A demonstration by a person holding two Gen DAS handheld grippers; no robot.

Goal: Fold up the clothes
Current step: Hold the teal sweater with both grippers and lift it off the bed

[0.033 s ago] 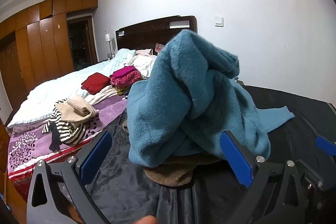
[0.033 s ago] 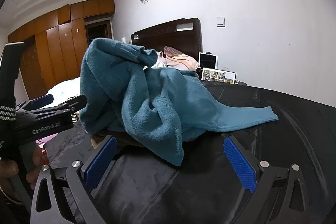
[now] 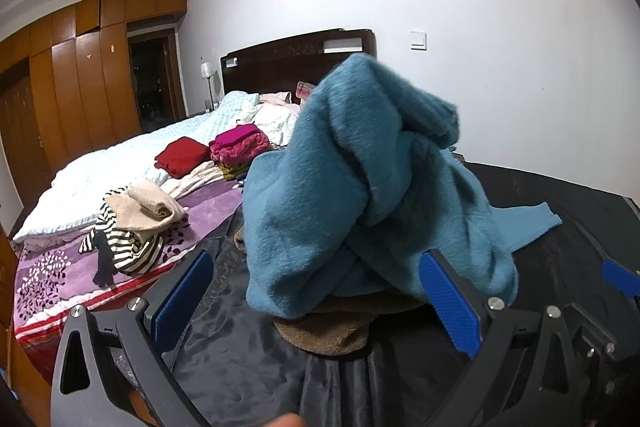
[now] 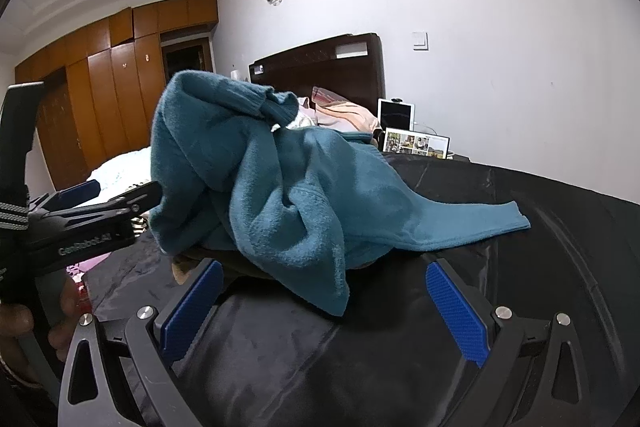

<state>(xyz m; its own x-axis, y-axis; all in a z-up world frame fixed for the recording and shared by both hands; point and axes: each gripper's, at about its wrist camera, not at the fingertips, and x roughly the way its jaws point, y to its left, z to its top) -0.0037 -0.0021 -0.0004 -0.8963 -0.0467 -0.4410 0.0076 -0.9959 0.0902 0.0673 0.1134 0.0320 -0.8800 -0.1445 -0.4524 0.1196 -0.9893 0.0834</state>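
One teal sweater (image 4: 280, 195), sleeve rightward

Teal sweater (image 3: 360, 187) on black sheet (image 4: 520, 267); brown garment (image 3: 328, 331) under; blk/wht striped top (image 3: 128, 247); red (image 3: 182, 155), magenta (image 3: 238, 143) folded clothes.

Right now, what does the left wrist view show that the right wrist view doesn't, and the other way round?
Only the left wrist view shows the folded red garment, the magenta pile and the black-and-white striped top on the purple bedspread. Only the right wrist view shows the white tablet, the photo frame and the left tool from the side. Both show the crumpled teal fleece sweater on the black sheet.
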